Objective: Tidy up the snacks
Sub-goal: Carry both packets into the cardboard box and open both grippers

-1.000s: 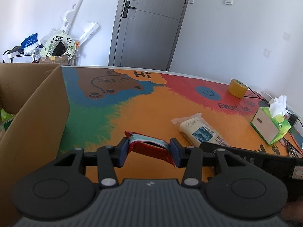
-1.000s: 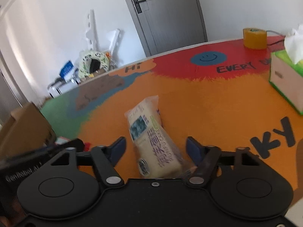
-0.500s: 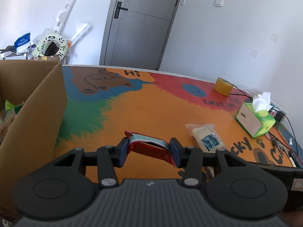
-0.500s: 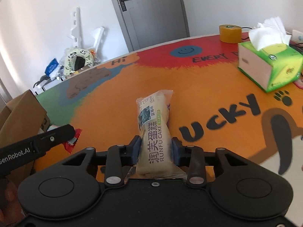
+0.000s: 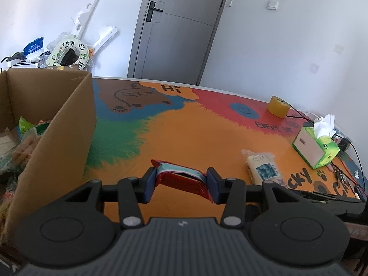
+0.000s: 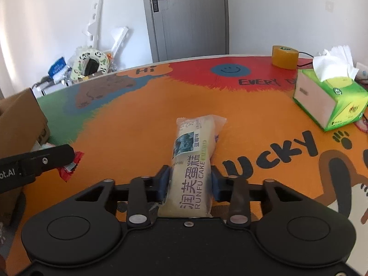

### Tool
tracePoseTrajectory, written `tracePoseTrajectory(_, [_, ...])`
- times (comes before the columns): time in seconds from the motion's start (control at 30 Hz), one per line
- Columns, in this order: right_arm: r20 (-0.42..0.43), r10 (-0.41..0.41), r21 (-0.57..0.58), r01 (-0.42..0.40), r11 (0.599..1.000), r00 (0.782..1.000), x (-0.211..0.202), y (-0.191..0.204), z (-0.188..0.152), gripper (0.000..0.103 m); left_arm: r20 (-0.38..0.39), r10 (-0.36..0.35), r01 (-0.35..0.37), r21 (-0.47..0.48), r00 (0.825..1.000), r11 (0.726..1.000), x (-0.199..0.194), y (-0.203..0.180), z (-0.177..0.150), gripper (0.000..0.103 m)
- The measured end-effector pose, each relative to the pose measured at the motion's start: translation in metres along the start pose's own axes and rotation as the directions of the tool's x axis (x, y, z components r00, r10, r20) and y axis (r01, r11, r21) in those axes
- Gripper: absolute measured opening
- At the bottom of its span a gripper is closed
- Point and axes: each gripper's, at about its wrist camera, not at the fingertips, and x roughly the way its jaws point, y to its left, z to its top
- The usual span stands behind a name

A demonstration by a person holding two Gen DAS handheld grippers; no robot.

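Observation:
My left gripper [image 5: 181, 185] is shut on a red snack packet [image 5: 181, 177] and holds it above the colourful table, just right of an open cardboard box [image 5: 69, 124] with several snack bags inside. My right gripper [image 6: 190, 185] is shut on a pale Runfu cake packet [image 6: 194, 158], whose far end points away over the orange tabletop. The cake packet also shows in the left wrist view [image 5: 262, 168]. The left gripper [image 6: 71, 163] with the red packet [image 6: 69, 168] shows at the left of the right wrist view.
A green tissue box [image 6: 329, 99] stands at the right, also in the left wrist view [image 5: 316, 146]. A yellow tape roll [image 6: 285, 57] sits at the far edge. Cables [image 5: 345, 168] lie by the right rim. Clutter [image 5: 66, 53] and a grey door [image 5: 179, 30] stand beyond the table.
My right gripper closed on the cake packet and has lifted it. My left gripper, still holding the red packet, has risen and drawn back, with the box interior now showing.

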Motion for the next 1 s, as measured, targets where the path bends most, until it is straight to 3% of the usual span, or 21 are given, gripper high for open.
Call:
tracePoseTrajectory(0.43, [0.086,0.054,0.077,-0.061,0.995,0.995,-0.038,-0.007,0.002,0.030,0.041,-0.014,0.013,0.021,0.999,1.000,-0.022,-0.005,0.003,0.046])
tracePoseTrajectory(1.0, [0.197,0.137,0.116,-0.162,0.980,0.971,-0.090,0.012,0.001,0.030,0.149,-0.027,0.025,0.019,0.989,1.000,-0.081,0.009,0.006,0.046])
